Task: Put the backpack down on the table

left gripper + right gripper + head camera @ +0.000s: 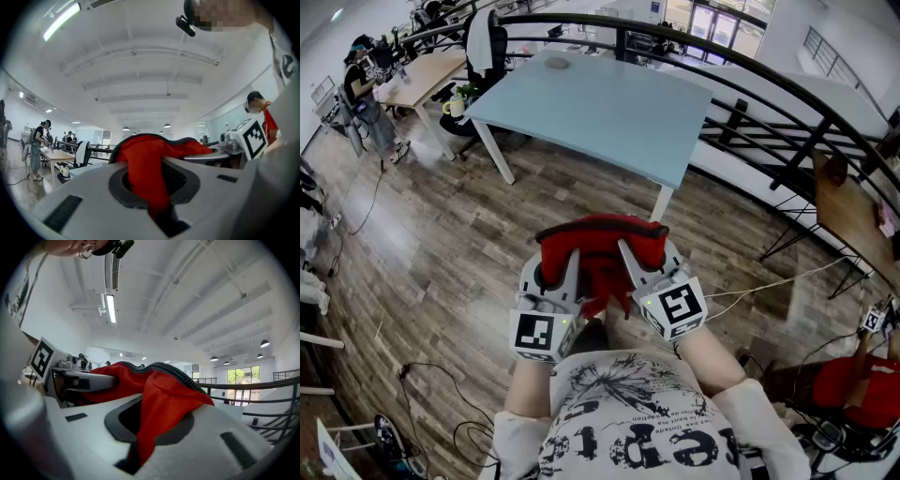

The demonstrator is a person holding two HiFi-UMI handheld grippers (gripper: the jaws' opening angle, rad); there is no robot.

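A red backpack (pixel 598 251) with a black zip edge hangs in the air in front of me, above the wooden floor. My left gripper (pixel 559 274) is shut on its red fabric (pixel 147 180) at the left side. My right gripper (pixel 639 270) is shut on the fabric (pixel 159 420) at the right side. Both grippers point level, side by side. The light blue table (pixel 600 108) stands ahead, a short way beyond the backpack, with its near edge and white legs in the head view.
A black railing (pixel 769 103) curves along the right behind the table. A small round object (pixel 556 64) lies on the table's far left. A wooden desk (pixel 422 80) with a person (pixel 366 94) and an office chair (pixel 483 42) stands at the back left. Cables run over the floor.
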